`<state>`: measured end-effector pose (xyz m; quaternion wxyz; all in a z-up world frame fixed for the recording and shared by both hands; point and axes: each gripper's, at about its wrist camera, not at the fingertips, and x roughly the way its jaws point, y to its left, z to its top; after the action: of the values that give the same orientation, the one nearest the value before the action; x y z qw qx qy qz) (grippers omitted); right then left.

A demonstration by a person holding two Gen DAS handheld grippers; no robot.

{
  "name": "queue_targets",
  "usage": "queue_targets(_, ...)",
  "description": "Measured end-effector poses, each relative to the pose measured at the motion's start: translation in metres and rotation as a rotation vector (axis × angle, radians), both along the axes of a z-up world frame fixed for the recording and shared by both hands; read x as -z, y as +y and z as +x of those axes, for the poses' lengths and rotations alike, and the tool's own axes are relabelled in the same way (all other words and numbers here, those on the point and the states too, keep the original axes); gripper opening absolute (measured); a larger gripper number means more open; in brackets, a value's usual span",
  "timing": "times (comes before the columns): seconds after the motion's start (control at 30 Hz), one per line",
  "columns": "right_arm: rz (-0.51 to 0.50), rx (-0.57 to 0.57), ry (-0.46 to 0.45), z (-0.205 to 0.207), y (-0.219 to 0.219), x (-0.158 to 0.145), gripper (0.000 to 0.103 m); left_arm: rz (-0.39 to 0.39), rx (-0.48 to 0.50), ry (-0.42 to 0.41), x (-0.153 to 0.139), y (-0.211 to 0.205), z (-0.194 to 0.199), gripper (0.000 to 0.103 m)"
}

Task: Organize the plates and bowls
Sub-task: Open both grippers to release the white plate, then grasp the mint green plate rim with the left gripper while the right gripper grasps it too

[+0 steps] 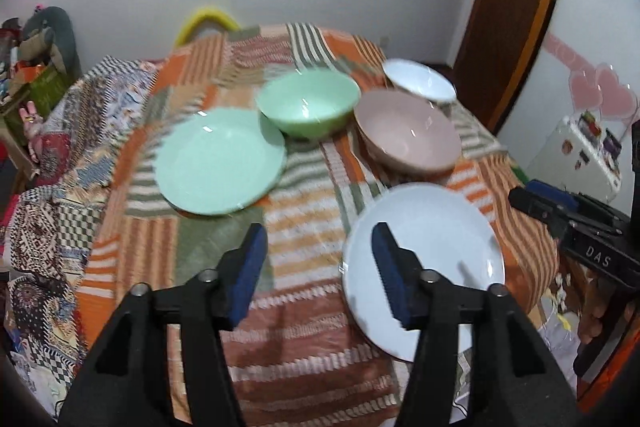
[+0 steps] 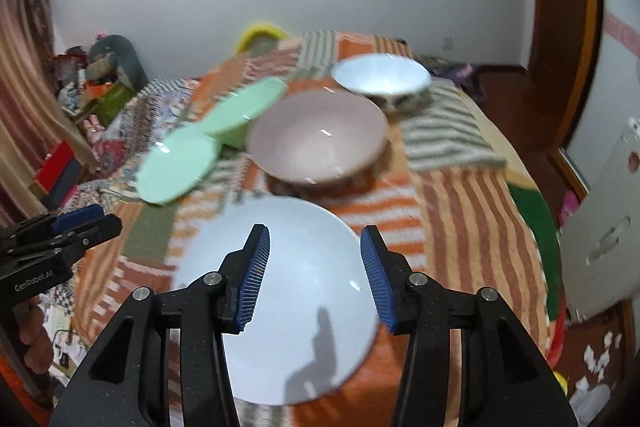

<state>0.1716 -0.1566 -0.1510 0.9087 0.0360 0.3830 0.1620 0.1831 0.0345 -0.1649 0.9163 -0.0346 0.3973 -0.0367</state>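
Observation:
On a striped patchwork cloth lie a green plate (image 1: 218, 161), a green bowl (image 1: 308, 103), a pink bowl (image 1: 406, 133), a white bowl (image 1: 418, 81) and a white plate (image 1: 436, 247). My left gripper (image 1: 318, 269) hangs open above the cloth between the two plates, holding nothing. My right gripper (image 2: 314, 273) hovers open over the white plate (image 2: 280, 307), apart from it. From the right wrist, the pink bowl (image 2: 316, 139) is just beyond that plate, the white bowl (image 2: 380, 75) farther back, the green bowl (image 2: 244, 105) and green plate (image 2: 176, 169) to the left.
The cloth-covered surface (image 1: 304, 347) drops off at its near and right edges. A yellow chair back (image 1: 206, 21) stands behind it. Cluttered items (image 1: 36, 79) sit at the left, a wooden door frame (image 1: 516, 19) and a white fridge (image 1: 588, 155) at the right.

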Motion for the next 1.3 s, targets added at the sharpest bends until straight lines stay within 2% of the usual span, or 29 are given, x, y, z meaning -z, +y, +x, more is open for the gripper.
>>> queue_targets(0.1, 0.03, -0.04, -0.027, 0.004, 0.02, -0.008, 0.057, -0.016, -0.036, -0.024, -0.009, 0.024, 0.0, 0.07)
queue_targets(0.2, 0.028, -0.077, -0.039, 0.01, 0.041, -0.01, 0.057, -0.035, -0.082, -0.024, -0.01, 0.048, 0.005, 0.076)
queue_targets(0.47, 0.015, -0.165, -0.01, 0.044, 0.102, 0.006, 0.057, -0.055, -0.218, 0.015, 0.015, 0.125, 0.038, 0.077)
queue_targets(0.7, -0.013, -0.188, 0.048, 0.085, 0.141, 0.03, 0.057, -0.079, -0.239, 0.066, 0.056, 0.17, 0.076, 0.076)
queue_targets(0.77, -0.021, -0.193, 0.079, 0.095, 0.148, 0.037, 0.057, -0.097, -0.237, 0.085, 0.068, 0.181, 0.087, 0.069)
queue_targets(0.8, -0.024, -0.195, 0.091, 0.101, 0.151, 0.041, 0.057, -0.105, -0.237, 0.098, 0.073, 0.185, 0.092, 0.062)
queue_targets(0.87, -0.036, -0.196, 0.116, 0.113, 0.157, 0.049, 0.05, -0.119, -0.232, 0.113, 0.082, 0.192, 0.103, 0.052)
queue_targets(0.93, -0.043, -0.207, 0.143, 0.119, 0.161, 0.054, 0.038, -0.122, -0.232, 0.129, 0.092, 0.198, 0.115, 0.042)
queue_targets(1.03, -0.045, -0.209, 0.18, 0.131, 0.167, 0.063, 0.031, -0.129, -0.224, 0.155, 0.104, 0.206, 0.132, 0.027)
queue_targets(1.17, -0.042, -0.206, 0.211, 0.139, 0.175, 0.072, 0.031, -0.143, -0.215, 0.162, 0.113, 0.211, 0.149, 0.023)
queue_targets(1.3, -0.084, -0.204, 0.227, 0.145, 0.183, 0.081, 0.031, -0.161, -0.199, 0.177, 0.122, 0.213, 0.165, 0.018)
